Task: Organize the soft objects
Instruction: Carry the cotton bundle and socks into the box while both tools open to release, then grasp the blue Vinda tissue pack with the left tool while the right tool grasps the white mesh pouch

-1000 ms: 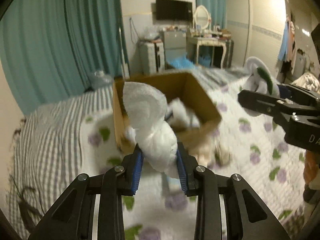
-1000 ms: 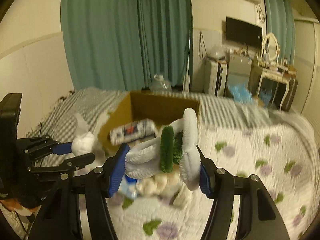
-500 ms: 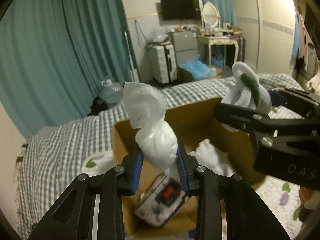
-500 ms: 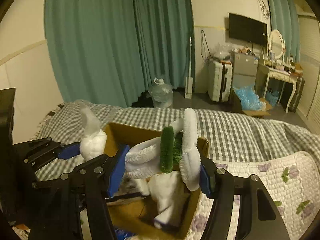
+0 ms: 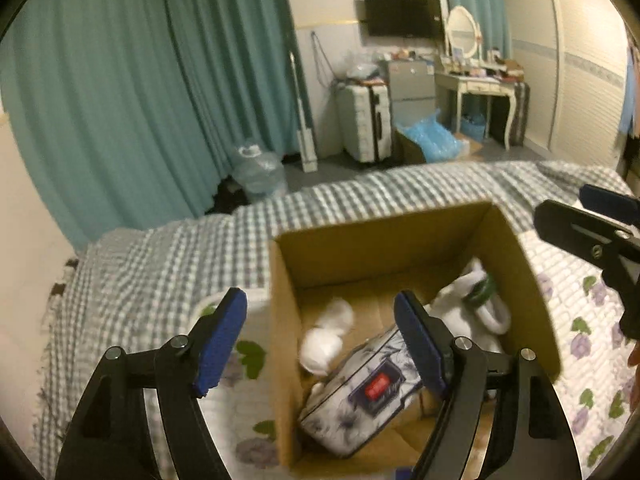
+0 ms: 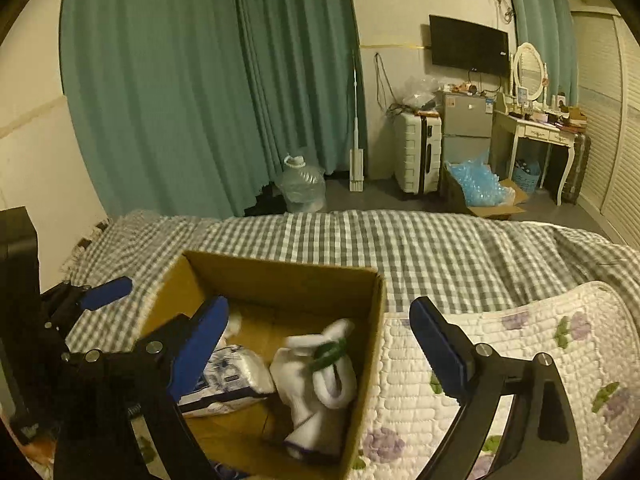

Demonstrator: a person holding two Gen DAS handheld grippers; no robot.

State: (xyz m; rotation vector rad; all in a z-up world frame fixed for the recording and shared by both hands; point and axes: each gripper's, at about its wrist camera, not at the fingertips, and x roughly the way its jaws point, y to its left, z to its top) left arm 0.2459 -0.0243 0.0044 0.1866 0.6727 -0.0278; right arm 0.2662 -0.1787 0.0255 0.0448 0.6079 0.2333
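Note:
An open cardboard box stands on the bed. Inside lie a white plush toy, a white and green plush toy and a flowered tissue pack. My left gripper is open and empty above the box's left wall. My right gripper is open and empty above the box's right part. The right gripper shows at the right edge of the left wrist view, the left gripper at the left edge of the right wrist view.
The bed carries a grey checked blanket and a white flowered quilt. Beyond it are teal curtains, a water jug, a suitcase and a dressing table.
Both grippers opened and let go of their plush toys, which dropped into the box. Both grippers now stand over the box.

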